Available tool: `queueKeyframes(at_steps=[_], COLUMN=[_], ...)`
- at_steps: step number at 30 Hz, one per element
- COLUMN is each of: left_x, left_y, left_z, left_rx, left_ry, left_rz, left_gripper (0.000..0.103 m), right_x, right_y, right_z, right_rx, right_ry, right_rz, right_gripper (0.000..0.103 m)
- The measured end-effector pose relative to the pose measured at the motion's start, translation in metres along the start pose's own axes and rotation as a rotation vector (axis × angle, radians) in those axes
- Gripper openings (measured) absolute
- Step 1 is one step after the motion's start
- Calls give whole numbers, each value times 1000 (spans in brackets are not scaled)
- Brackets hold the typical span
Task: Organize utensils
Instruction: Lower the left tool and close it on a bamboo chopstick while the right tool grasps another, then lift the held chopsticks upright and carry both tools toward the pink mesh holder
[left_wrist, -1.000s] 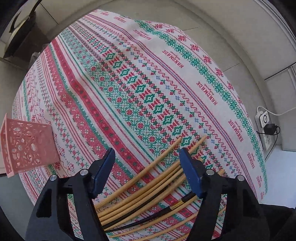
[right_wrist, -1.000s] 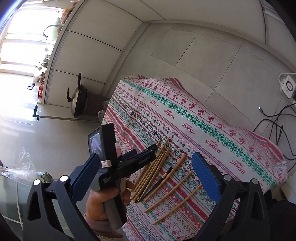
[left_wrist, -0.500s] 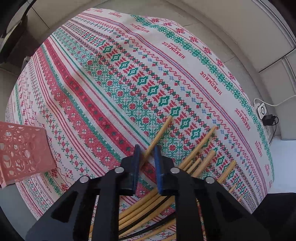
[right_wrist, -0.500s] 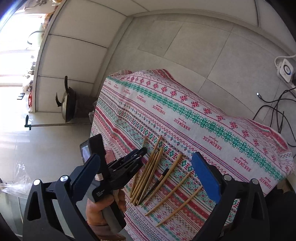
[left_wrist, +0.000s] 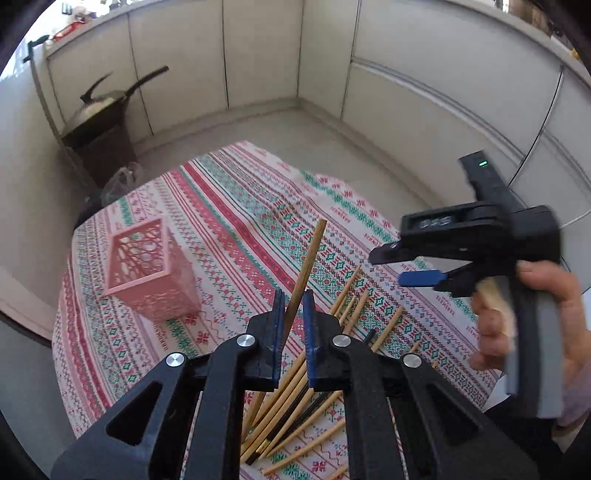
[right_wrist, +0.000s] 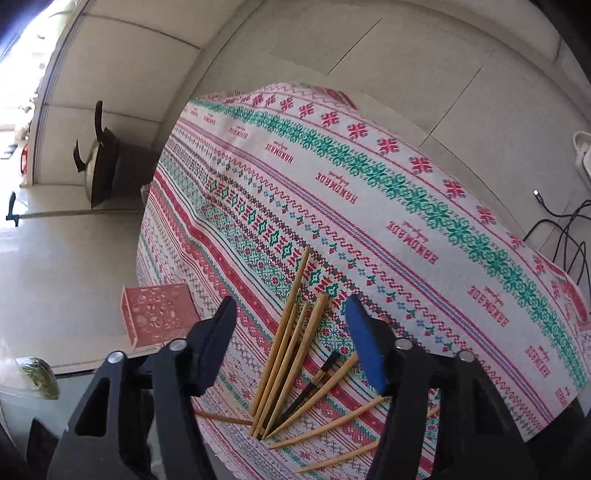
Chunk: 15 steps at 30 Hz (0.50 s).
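The left gripper (left_wrist: 293, 314) pinches one bamboo chopstick (left_wrist: 308, 266) above the pile (right_wrist: 295, 369), the right gripper (right_wrist: 291, 343) spread wide, the pink basket (left_wrist: 149, 266) apparently unfilled.

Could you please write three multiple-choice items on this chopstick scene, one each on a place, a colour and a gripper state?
1. Where does the pink basket stand relative to the chopstick pile in the left wrist view?
A. left of it
B. on top of it
C. right of it

2. What colour is the odd chopstick in the pile?
A. white
B. black
C. green

3. What is the left gripper doing?
A. open over the basket
B. shut on nothing
C. shut on a bamboo chopstick

Answers: 1 A, the basket sits apart on the tablecloth to the left; 2 B, one dark stick lies among bamboo ones; 3 C, the stick rises from between its pads, while the right gripper is open.
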<state>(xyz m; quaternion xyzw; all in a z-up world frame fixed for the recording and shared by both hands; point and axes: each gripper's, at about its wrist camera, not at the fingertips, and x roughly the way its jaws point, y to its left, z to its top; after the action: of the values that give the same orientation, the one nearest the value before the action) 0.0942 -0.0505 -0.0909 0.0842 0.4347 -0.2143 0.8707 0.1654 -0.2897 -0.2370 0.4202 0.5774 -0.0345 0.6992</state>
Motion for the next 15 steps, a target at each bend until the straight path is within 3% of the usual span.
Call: queueKeyframes(at_steps=[4,6,8,12,15], left_x=[-33,-46,-61,-79,-79], left_y=[7,17,22,25,30], left_z=[-13,-11,-9,-6,-5], left_rx=[-54,-65,-79,-92,-121], left_ry=[-103,-145,-189,-255,-277], left_rz=[53,71,65,52,52], left_gripper=[6,5,5,5,5], right_x=[28,39,50,63,65], right_y=[12,16,20,33,37], right_z=[4,5,6,3,4], right_rx=[-25,-27,-31,-95,-112], right_ry=[7,5,9,-32,-59], right_rz=[-71,-106,-137,-214,-205], right_gripper=[32,30,28,13,12])
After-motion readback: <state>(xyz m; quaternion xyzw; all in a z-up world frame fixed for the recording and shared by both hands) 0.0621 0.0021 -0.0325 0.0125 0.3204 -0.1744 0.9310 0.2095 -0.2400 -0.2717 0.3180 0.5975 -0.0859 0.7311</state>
